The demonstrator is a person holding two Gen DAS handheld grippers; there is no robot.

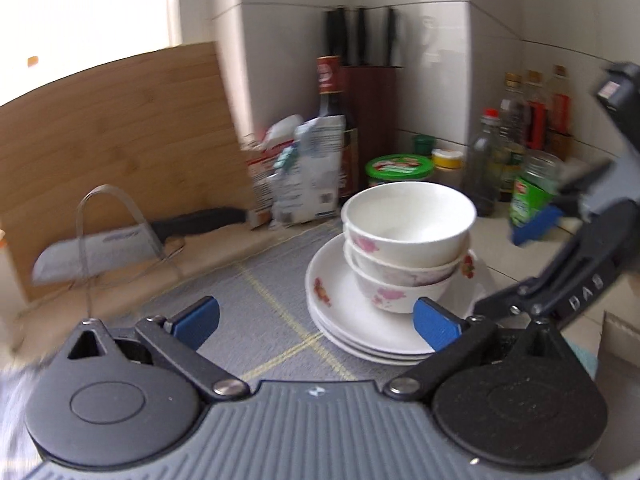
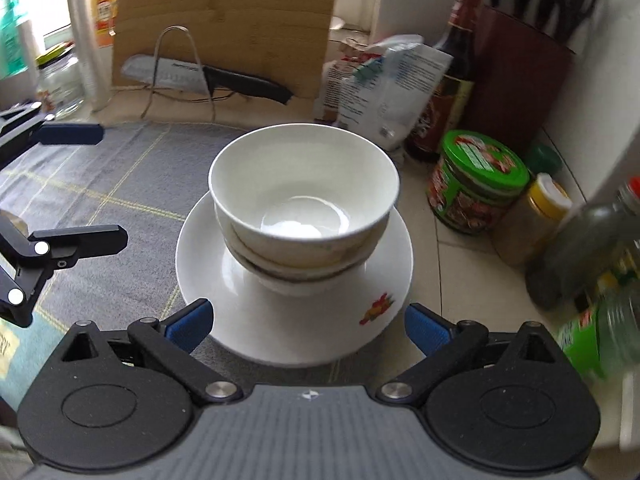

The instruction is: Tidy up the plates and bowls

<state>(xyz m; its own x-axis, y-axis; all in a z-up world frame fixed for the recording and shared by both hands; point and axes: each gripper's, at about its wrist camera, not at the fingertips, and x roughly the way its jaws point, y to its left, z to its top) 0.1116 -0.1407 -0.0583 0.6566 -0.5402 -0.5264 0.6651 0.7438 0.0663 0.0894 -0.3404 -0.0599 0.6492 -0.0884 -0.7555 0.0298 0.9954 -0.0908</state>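
Three white ceramic bowls with pink flower prints [image 1: 404, 248] sit nested one inside another on a stack of three white round plates with red flower prints [image 1: 340, 320], which rests on a grey woven mat with yellow grid lines [image 1: 256, 300] on the bench. The left gripper [image 1: 316, 322] has its jaws spread wide with nothing between them; the stack lies just ahead of them and toward the right one, whose blue pad overlaps the plate rim in the left wrist view, though I cannot tell if it touches. The right gripper [image 2: 306, 326] also stands with jaws wide and empty; the plates lie straight ahead, centred between its two blue pads, the near rim just beyond their tips. Farther ahead of both pairs of jaws, one light bamboo cutting board [image 1: 120, 140] leans upright, with one black-handled white-bladed knife [image 1: 120, 244] in a wire stand [image 1: 112, 240] before it. To the right beyond the stack stand one dark sauce bottle with a red label [image 2: 452, 68], one green-lidded round jar [image 2: 476, 184] and one dark red knife block [image 2: 520, 80].
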